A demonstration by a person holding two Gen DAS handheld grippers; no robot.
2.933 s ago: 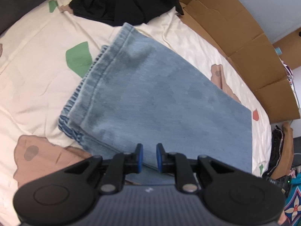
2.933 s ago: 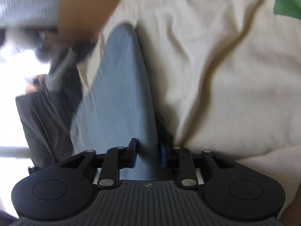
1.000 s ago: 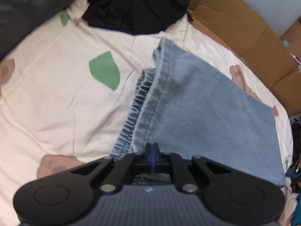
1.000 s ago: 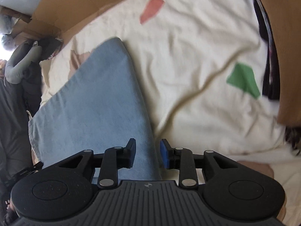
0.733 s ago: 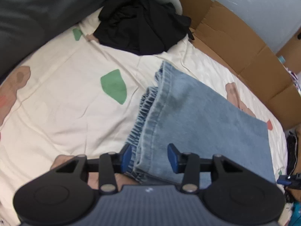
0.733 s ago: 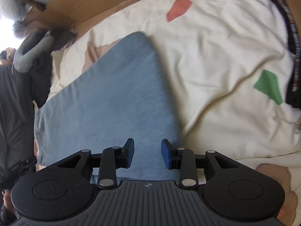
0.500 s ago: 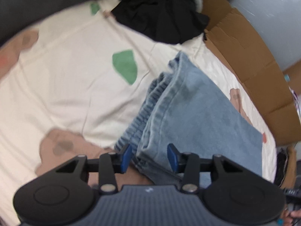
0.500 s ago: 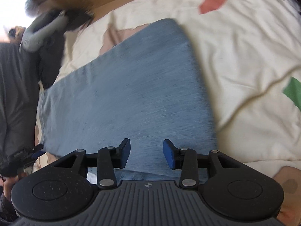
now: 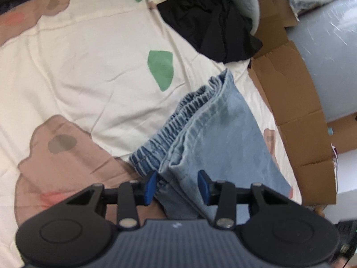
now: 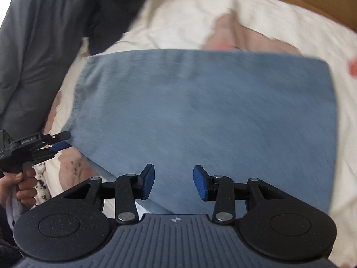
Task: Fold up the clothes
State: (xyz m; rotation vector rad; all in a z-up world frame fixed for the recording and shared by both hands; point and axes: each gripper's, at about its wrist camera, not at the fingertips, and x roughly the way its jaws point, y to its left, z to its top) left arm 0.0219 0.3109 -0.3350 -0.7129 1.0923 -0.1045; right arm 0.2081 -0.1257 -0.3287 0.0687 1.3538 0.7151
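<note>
A bed under a cream sheet (image 9: 84, 71) printed with green, pink and brown patches takes up the whole scene, creased here and there. On it lies a folded pair of light blue denim jeans (image 9: 225, 138), elastic waistband bunched along one edge, flat and broad in the right wrist view (image 10: 200, 111). Farther up the sheet, a crumpled black garment (image 9: 214, 20) sits in a heap, apart from the jeans. Brown cardboard panels (image 9: 296, 111) stand along the bed's far edge.
</note>
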